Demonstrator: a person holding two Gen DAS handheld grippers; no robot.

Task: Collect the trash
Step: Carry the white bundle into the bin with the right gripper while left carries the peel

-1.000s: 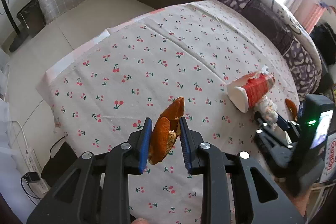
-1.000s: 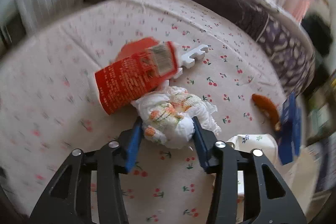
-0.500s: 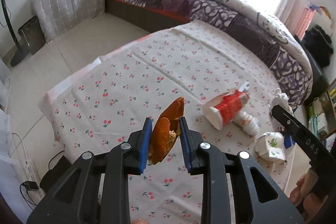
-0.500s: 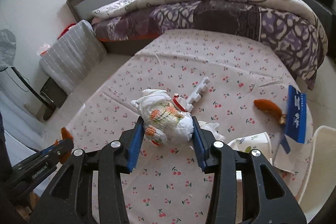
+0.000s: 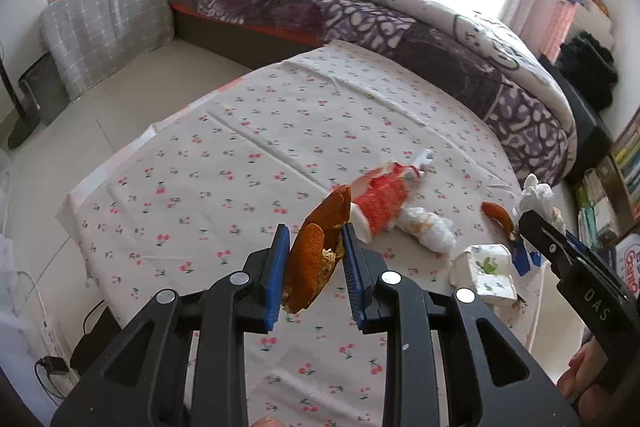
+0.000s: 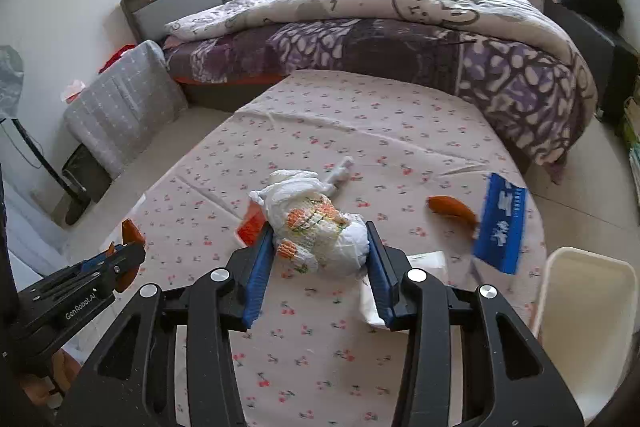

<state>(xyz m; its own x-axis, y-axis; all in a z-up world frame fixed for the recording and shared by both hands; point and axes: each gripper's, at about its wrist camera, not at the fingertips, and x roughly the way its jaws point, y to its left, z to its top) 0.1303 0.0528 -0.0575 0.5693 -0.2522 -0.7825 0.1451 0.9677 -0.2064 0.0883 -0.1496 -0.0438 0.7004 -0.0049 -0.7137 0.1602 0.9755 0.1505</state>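
— Orange peel [image 5: 320, 251], that's what the left gripper [image 5: 314, 247] has clamped between its blue pads, held up off the cherry-print cloth [image 5: 240, 187].

— And the other one?

— The right gripper [image 6: 320, 239] is closed on a crumpled white tissue wad [image 6: 316, 223] with orange print on it, also lifted clear of the cloth.

— What's left lying down there?

— A red paper cup [image 5: 380, 199] on its side, with a white plastic piece [image 5: 424, 159] just past it. Another tissue wad [image 5: 428, 227] sits right beside the cup. Further right there's a second strip of peel [image 6: 452, 211], next to a blue packet [image 6: 502, 227] at the cloth's edge. A small white carton with a green leaf print [image 5: 486, 273] lies near the front.

— Is there a bin?

— A cream-coloured container [image 6: 588, 327] stands at the lower right of the right-hand view, just off the cloth. I can't tell what's in it.
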